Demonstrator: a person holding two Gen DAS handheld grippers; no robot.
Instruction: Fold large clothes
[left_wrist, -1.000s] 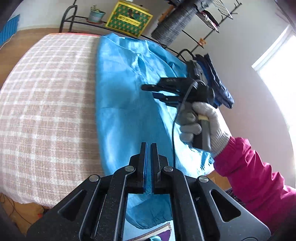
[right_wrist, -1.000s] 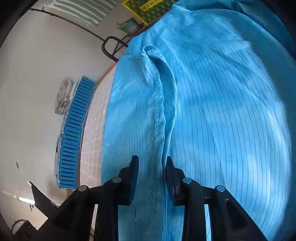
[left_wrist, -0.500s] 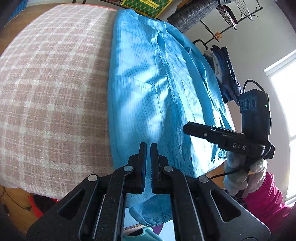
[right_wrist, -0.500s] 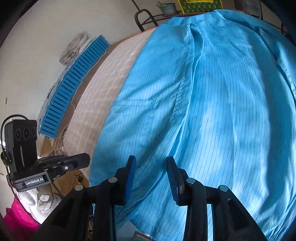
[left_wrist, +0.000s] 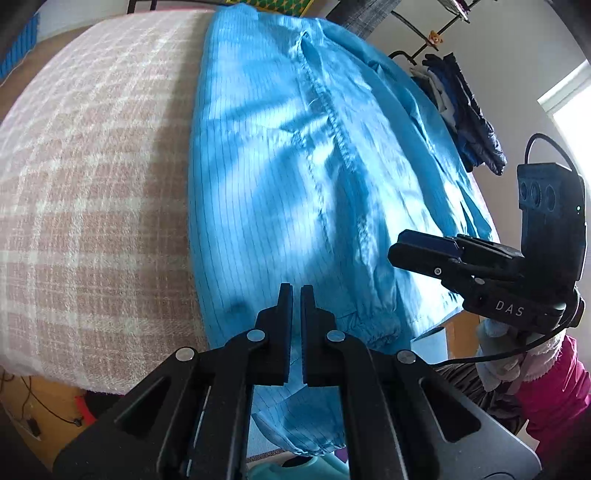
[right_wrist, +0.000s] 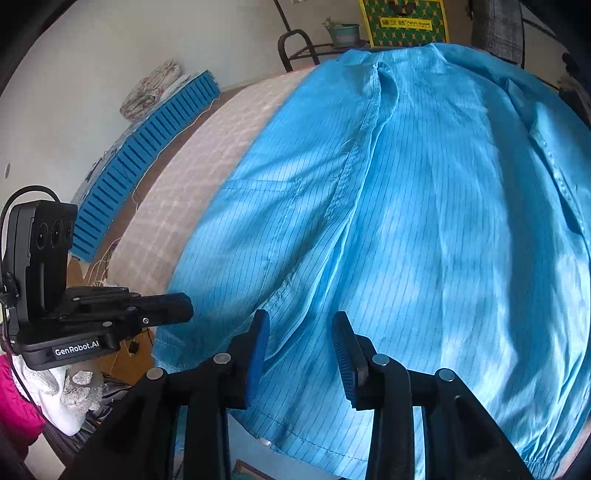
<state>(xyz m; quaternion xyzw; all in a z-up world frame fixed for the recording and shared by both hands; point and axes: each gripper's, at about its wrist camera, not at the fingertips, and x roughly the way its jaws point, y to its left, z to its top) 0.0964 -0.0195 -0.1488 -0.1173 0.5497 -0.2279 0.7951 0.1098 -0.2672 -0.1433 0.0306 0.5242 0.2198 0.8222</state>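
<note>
A large light-blue pinstriped garment (left_wrist: 295, 166) lies spread on a table with a pink checked cloth (left_wrist: 92, 184); it also fills the right wrist view (right_wrist: 424, 221). Its elastic cuff and hem hang over the near table edge. My left gripper (left_wrist: 296, 291) is shut and empty, just above the garment's near edge. My right gripper (right_wrist: 299, 321) is open, jaws apart over the hem near a seam fold. The right gripper shows in the left wrist view (left_wrist: 424, 251), the left gripper in the right wrist view (right_wrist: 177, 306).
A clothes rack with dark garments (left_wrist: 469, 122) stands at the right. A yellow-green box (right_wrist: 406, 22) and a potted plant (right_wrist: 343, 33) sit on a shelf behind the table. A blue slatted panel (right_wrist: 147, 158) leans against the left wall.
Both grippers have drawn back toward the garment's near hem. The right gripper left the seam fold further up. The left stays shut, the right stays open.
</note>
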